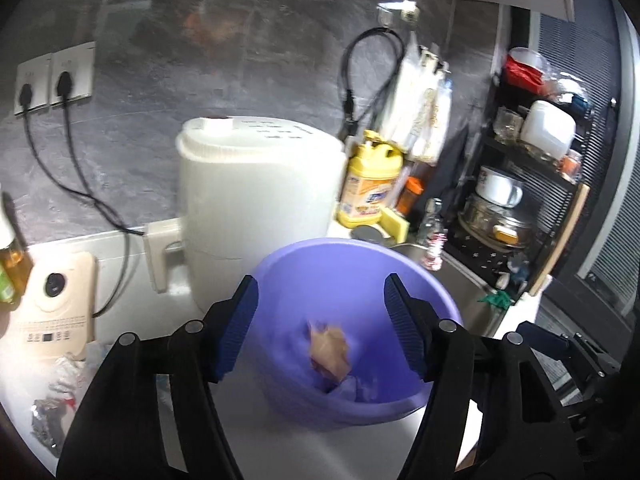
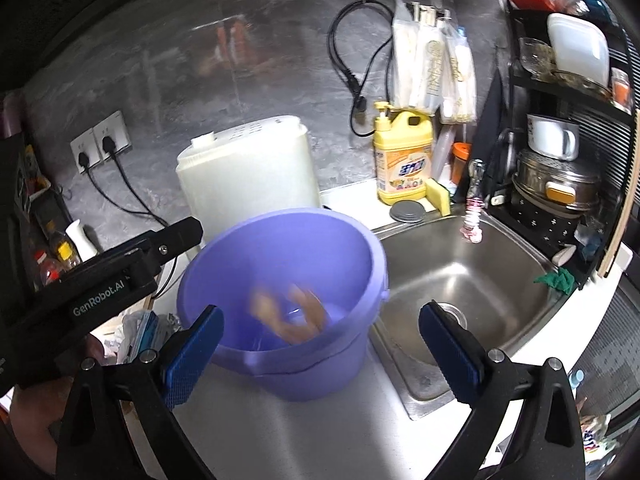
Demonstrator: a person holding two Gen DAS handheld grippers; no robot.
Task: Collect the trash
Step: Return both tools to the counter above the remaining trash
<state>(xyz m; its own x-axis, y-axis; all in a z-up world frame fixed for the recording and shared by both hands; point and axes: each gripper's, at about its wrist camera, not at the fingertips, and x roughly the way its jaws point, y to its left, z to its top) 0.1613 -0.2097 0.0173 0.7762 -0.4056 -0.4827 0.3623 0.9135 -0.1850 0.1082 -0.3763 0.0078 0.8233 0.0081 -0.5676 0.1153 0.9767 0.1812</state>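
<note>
A purple plastic bucket (image 1: pixel 408 276) stands on the counter beside the sink; it also shows in the right wrist view (image 2: pixel 360 264). A crumpled brown piece of trash (image 1: pixel 330 348) lies inside it, blurred in the right wrist view (image 2: pixel 288 312), on some pale trash. My left gripper (image 1: pixel 320 304) is open and empty above the bucket's near side. My right gripper (image 2: pixel 320 340) is open and empty over the bucket's near rim. More crumpled wrappers (image 1: pixel 60 396) lie on the counter to the left, seen too in the right wrist view (image 2: pixel 140 328).
A white appliance (image 1: pixel 256 184) stands behind the bucket. A yellow detergent bottle (image 2: pixel 404 156), a sponge (image 2: pixel 438 196) and a steel sink (image 2: pixel 460 280) are to the right. A black rack (image 2: pixel 560 160) holds pots and cups. The left gripper's body (image 2: pixel 100 284) reaches in from the left.
</note>
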